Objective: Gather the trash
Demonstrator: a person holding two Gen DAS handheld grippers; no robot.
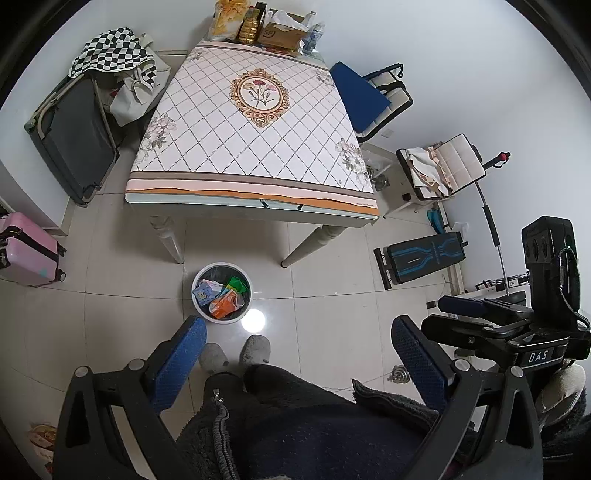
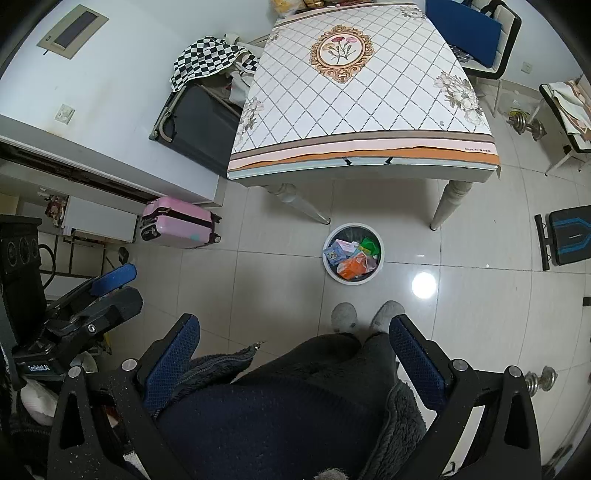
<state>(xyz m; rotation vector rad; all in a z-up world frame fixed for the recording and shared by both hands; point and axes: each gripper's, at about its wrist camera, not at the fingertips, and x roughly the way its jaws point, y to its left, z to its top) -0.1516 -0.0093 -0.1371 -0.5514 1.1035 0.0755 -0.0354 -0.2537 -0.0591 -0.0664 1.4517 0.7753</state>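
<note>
A round white trash bin [image 1: 201, 309] with a dark liner stands on the tiled floor in front of the table; it also shows in the right wrist view [image 2: 330, 267]. Inside lie a blue carton [image 1: 204, 291], an orange packet [image 1: 223, 306] and a green wrapper [image 1: 236, 284]. My left gripper [image 1: 299, 332] is open and empty, held high above the floor near the person's slippers. My right gripper [image 2: 294, 332] is open and empty, also held high. The right gripper shows at the right of the left wrist view [image 1: 480, 310].
A table with a diamond-patterned cloth [image 1: 255, 122] has boxes and bottles [image 1: 266, 26] at its far end. A dark suitcase [image 1: 74, 140], a pink suitcase [image 1: 27, 251], chairs [image 1: 373, 96], a blue exercise bench [image 1: 424, 254] and dumbbells [image 2: 539, 380] stand around.
</note>
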